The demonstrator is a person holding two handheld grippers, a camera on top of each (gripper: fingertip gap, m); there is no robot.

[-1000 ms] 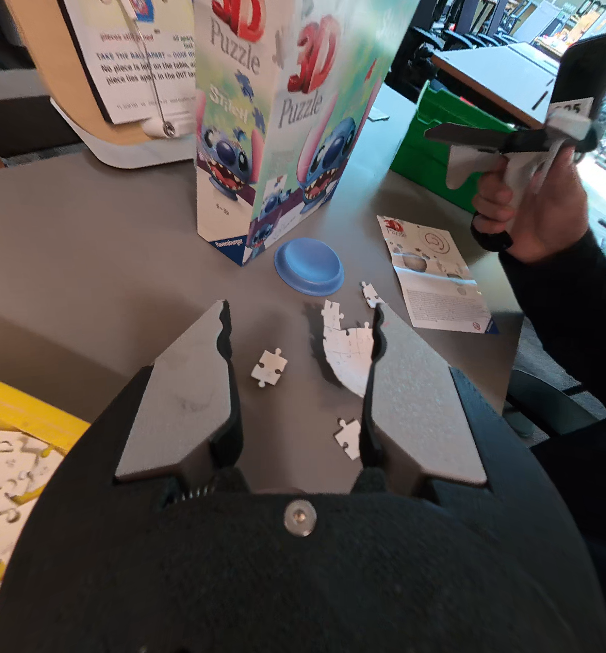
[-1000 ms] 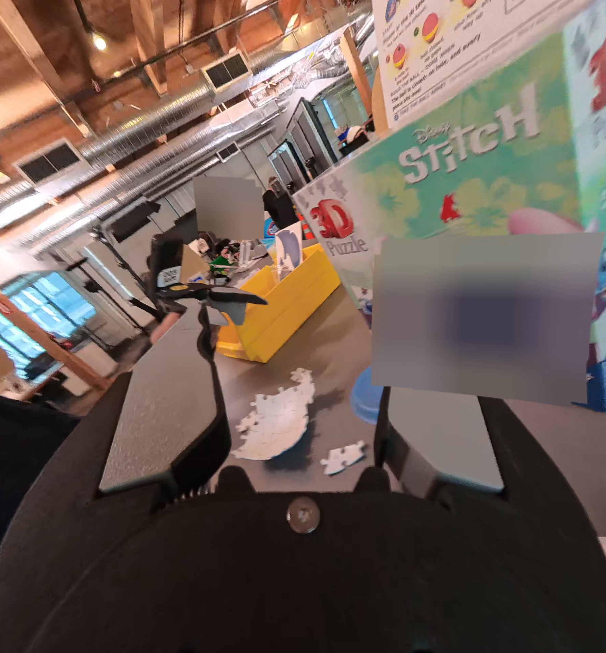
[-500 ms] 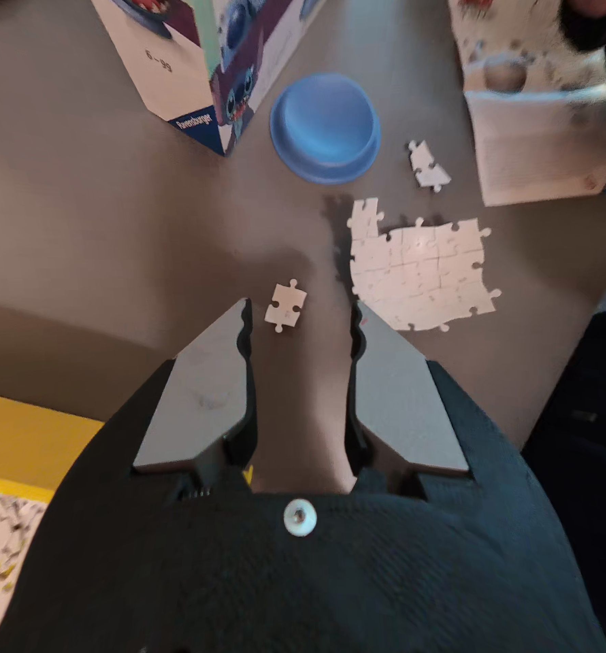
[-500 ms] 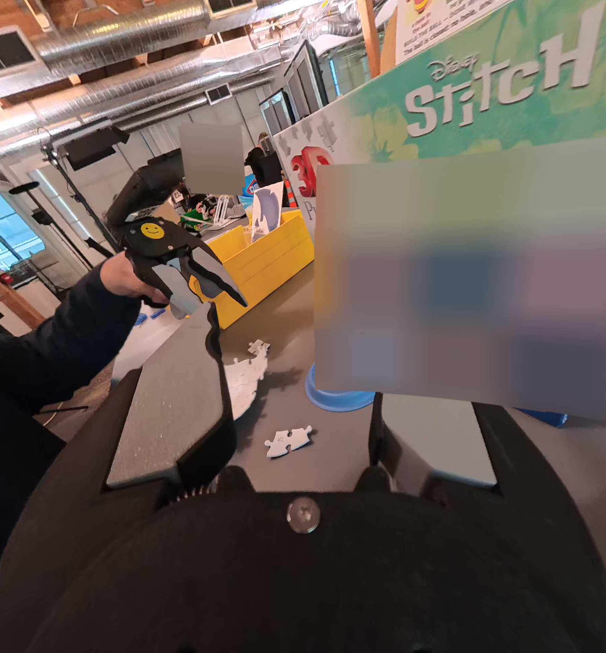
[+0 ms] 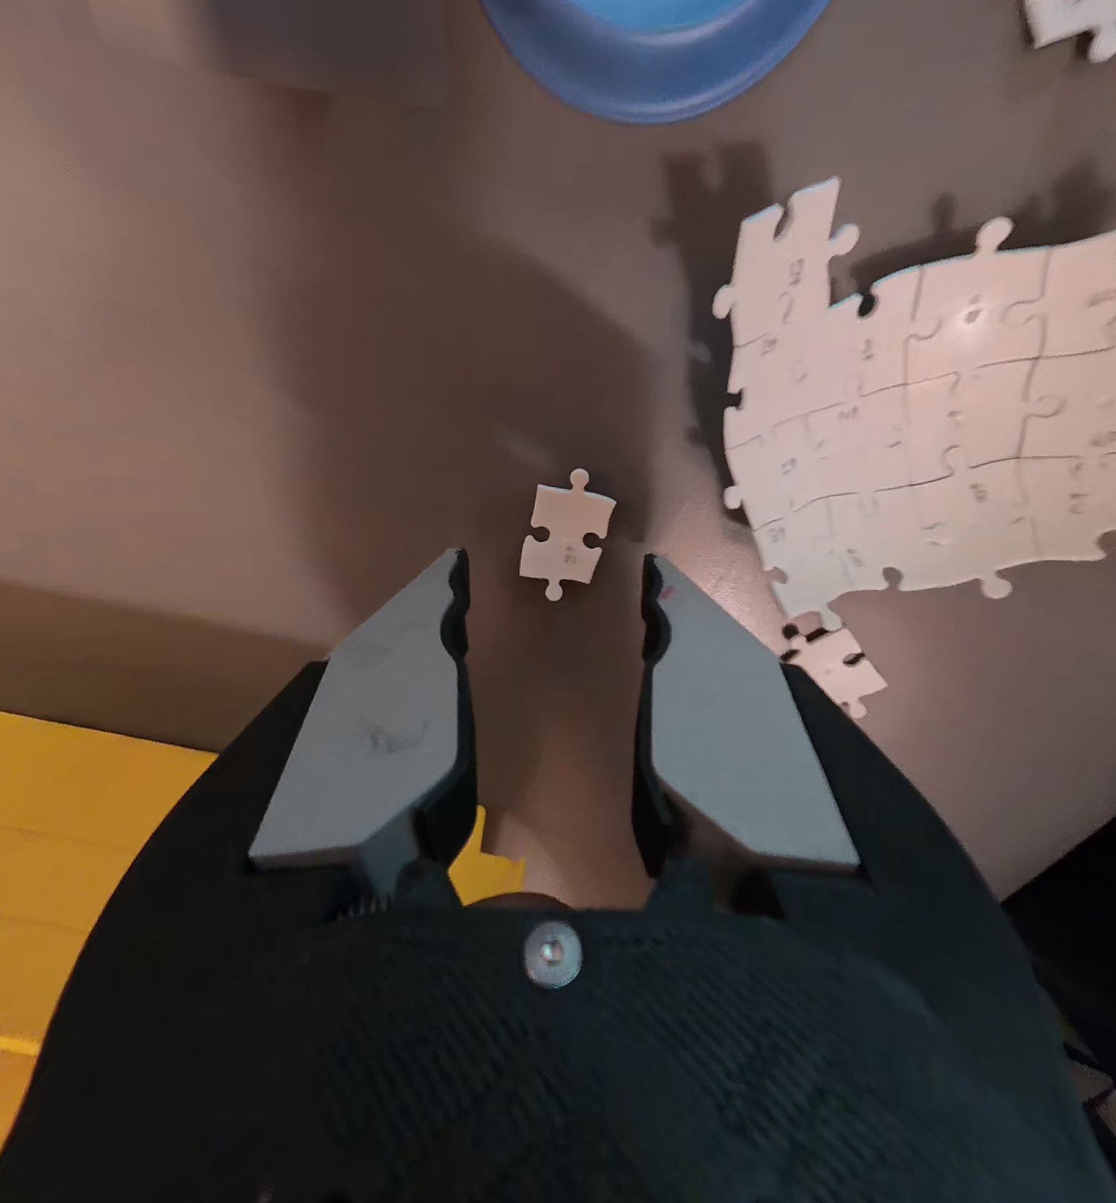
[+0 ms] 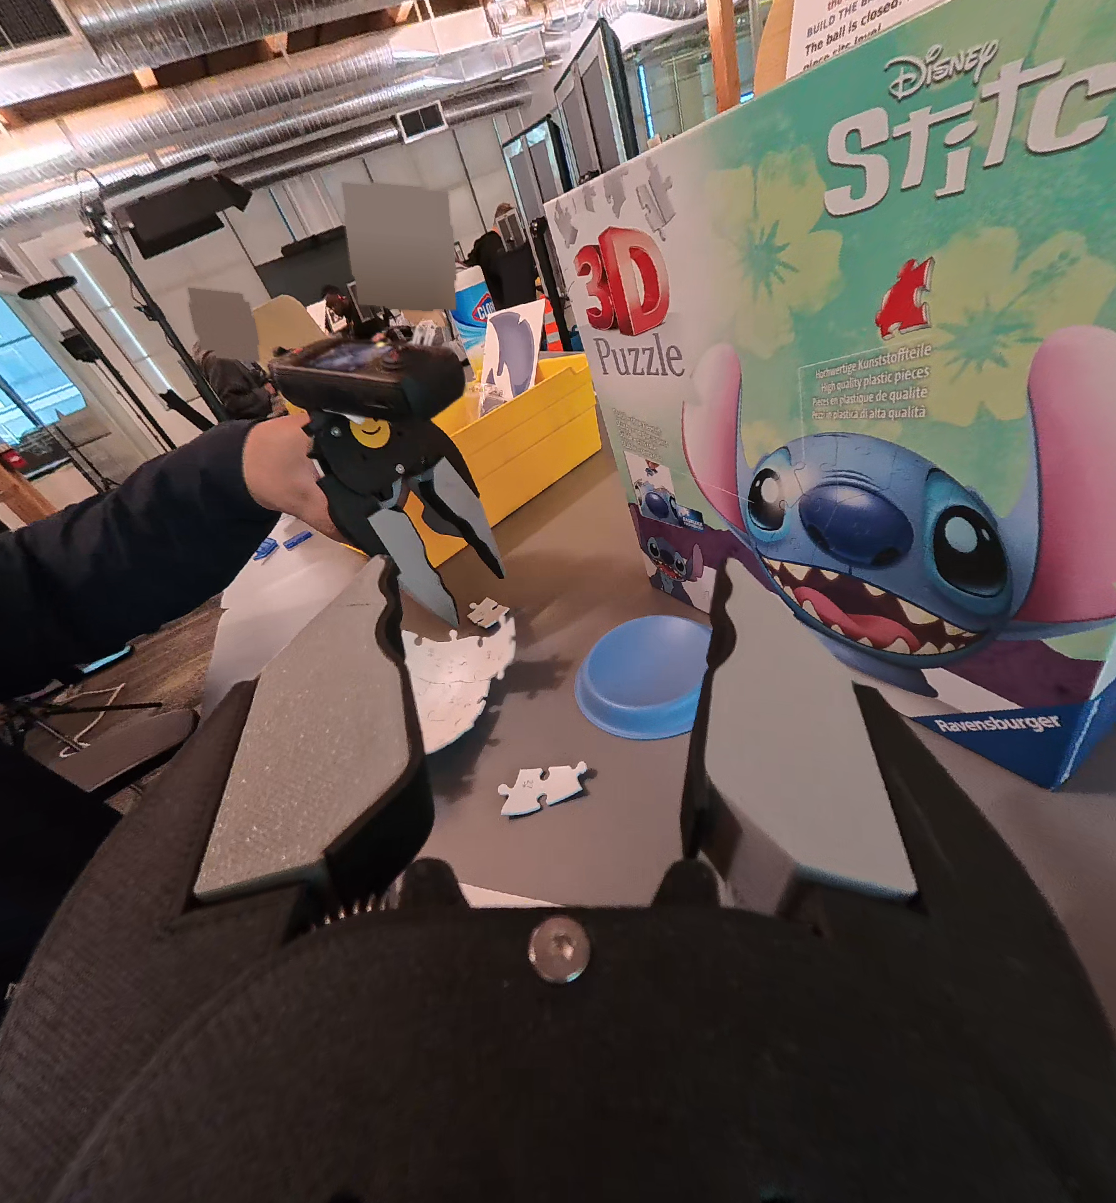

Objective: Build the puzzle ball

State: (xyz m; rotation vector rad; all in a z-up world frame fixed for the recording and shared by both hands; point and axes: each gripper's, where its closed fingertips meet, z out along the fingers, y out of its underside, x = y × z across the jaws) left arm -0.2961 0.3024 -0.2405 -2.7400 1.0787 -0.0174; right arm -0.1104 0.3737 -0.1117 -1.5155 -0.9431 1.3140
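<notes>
My left gripper (image 5: 555, 563) hangs spread just above a loose puzzle piece (image 5: 567, 532) lying flat on the bench (image 5: 216, 325), beside the joined curved section (image 5: 946, 429). My right gripper (image 6: 555, 625) is spread and empty, back from the bench's near edge. The piece is thin and flat, so I judge the fingertips may skid over it or push it away.

Left black two-finger gripper with flat grey finger plates (image 5: 555, 566): tilted steeply downward, fingertips pointing at the surface below, jaws parted with a clear gap between them, nothing held. Seen from the right wrist view (image 6: 474, 592), it is gripped at the rear by a hand (image 6: 285, 472) on a dark-sleeved forearm (image 6: 106, 553).

Right black two-finger gripper with flat grey finger plates (image 6: 555, 573): pointing forward, jaws set wide apart, nothing between them.
</notes>
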